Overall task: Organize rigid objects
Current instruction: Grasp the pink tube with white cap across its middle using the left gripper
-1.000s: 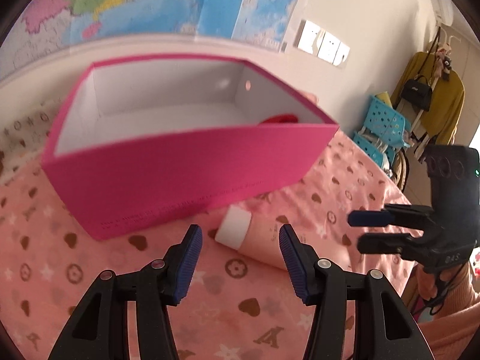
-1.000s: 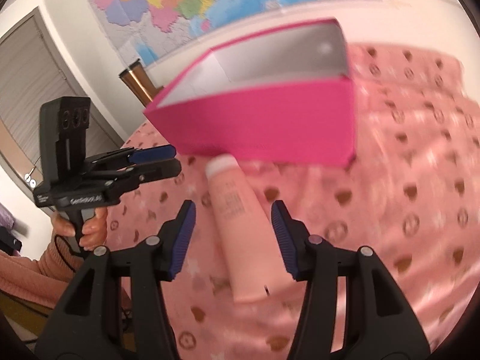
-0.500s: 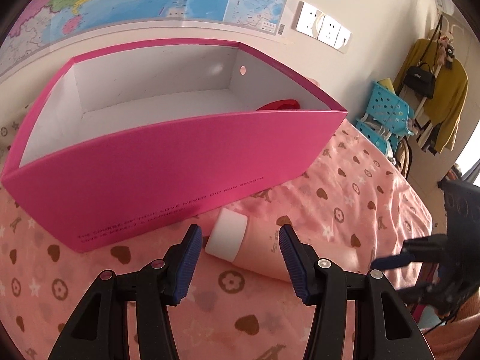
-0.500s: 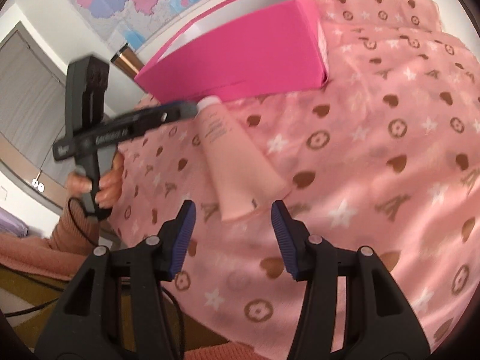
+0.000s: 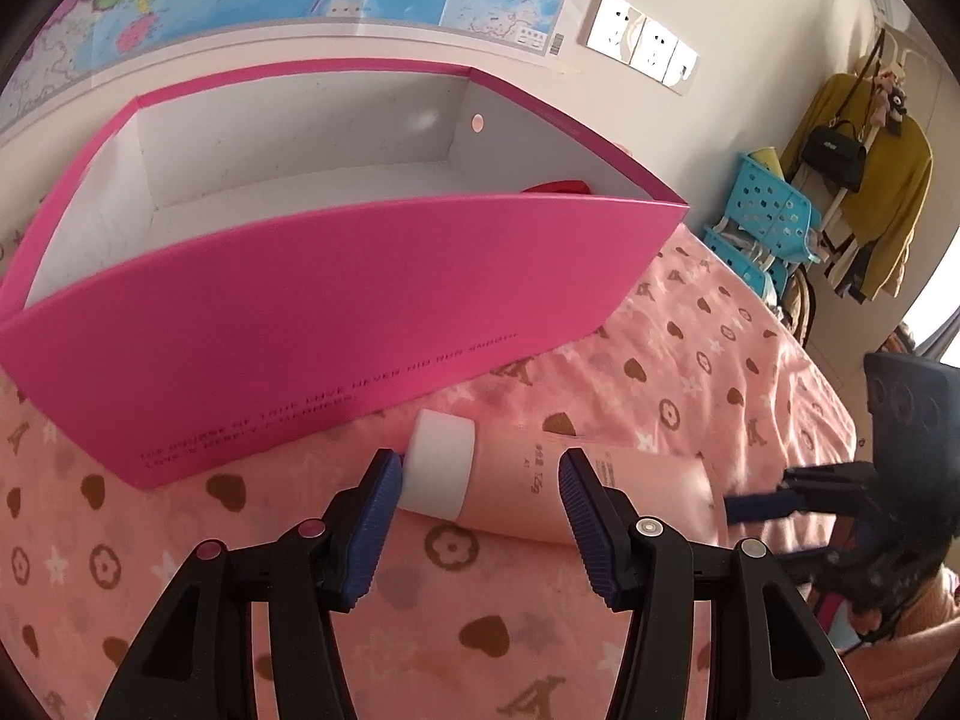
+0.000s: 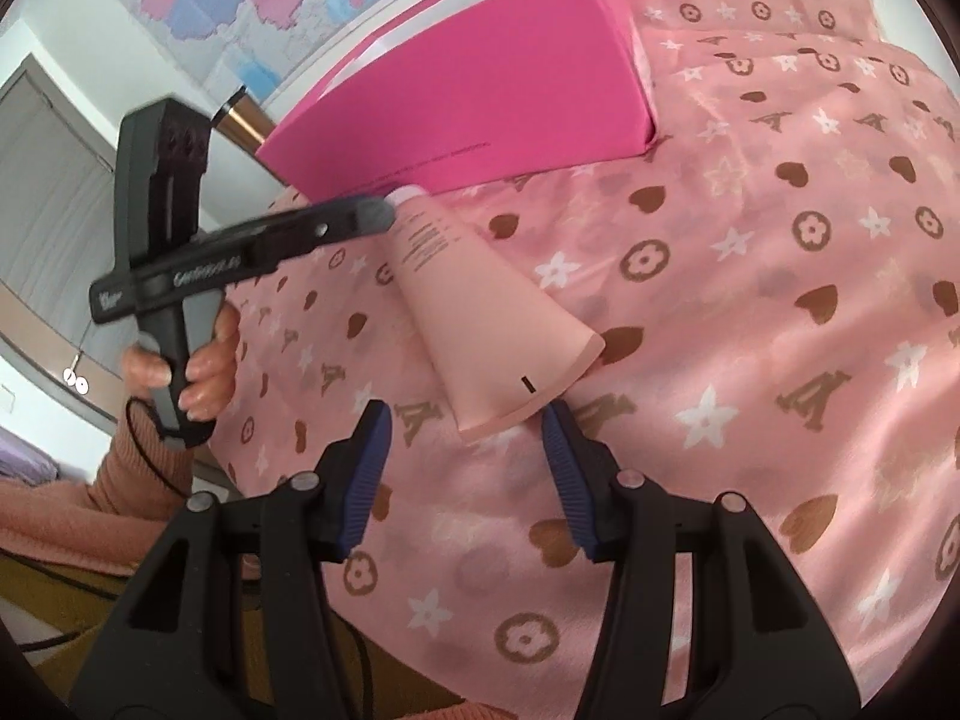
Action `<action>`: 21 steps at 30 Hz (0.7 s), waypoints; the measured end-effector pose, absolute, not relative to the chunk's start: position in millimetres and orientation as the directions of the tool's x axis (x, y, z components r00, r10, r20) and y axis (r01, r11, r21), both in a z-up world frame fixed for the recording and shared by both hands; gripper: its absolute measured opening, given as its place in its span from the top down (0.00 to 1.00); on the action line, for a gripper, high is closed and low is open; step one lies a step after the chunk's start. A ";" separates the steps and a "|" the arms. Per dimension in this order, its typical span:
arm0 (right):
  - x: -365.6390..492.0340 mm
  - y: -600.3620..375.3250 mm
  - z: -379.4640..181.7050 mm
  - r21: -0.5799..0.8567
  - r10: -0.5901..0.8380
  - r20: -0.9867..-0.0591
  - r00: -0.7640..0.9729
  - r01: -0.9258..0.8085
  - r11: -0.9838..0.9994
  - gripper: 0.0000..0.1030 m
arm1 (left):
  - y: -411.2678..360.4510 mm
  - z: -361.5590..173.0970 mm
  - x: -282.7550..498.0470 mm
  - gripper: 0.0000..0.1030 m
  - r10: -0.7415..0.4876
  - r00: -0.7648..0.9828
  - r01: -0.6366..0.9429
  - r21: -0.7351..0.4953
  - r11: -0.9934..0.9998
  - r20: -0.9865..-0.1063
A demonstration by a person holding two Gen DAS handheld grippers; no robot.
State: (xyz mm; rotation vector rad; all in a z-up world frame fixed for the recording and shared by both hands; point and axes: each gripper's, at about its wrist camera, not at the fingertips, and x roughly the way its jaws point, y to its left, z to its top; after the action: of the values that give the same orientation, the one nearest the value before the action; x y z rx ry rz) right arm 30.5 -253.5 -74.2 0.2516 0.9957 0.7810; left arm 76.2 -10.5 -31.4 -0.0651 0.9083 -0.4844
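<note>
Tube (image 5: 576, 495) of pink cream with a white cap (image 5: 438, 463) lies flat on the pink bedspread (image 5: 690, 372), just in front of the pink box's (image 5: 336, 324) long front wall, cap end nearest the box and crimped tail pointing away from it. Over the last second the left gripper (image 5: 477, 495) has come in low toward the box, so its spread fingers now straddle the cap end; the left pad (image 5: 384, 501) looks to be touching or just beside the cap, the other stands clear of the tube. The right gripper (image 6: 465, 447) has drawn back from the box and now sits at the tube's tail, also wide open, holding nothing. So the pickup seems to have passed to the left side: closing on the cap end is probably next, then a lift over the box's front wall. Inside the box, something red (image 5: 558, 187) shows at the right end.
</note>
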 end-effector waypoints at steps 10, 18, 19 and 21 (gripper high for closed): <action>50.5 -254.2 -70.4 0.440 0.630 -0.674 0.386 -0.475 0.762 0.47 | -17.0 -35.1 59.7 0.47 -0.450 0.495 0.388 -0.273 0.880 -0.743; 66.1 -259.5 -75.2 0.454 0.630 -0.659 0.410 -0.451 0.768 0.47 | 5.6 -31.1 77.0 0.42 -0.406 0.541 0.296 -0.285 0.912 -0.736; 66.7 -259.7 -75.1 0.459 0.633 -0.655 0.413 -0.447 0.767 0.47 | 5.5 -32.6 78.5 0.42 -0.412 0.535 0.298 -0.291 0.909 -0.738; 68.2 -260.1 -75.2 0.466 0.635 -0.651 0.416 -0.442 0.766 0.47 | 1.8 -34.3 78.2 0.44 -0.422 0.524 0.313 -0.293 0.903 -0.740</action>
State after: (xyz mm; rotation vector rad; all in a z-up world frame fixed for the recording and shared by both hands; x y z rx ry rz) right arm 68.2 -260.1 -75.2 0.2364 0.9180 0.6844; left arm 78.2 1.8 -34.3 -0.1289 0.9200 -0.4416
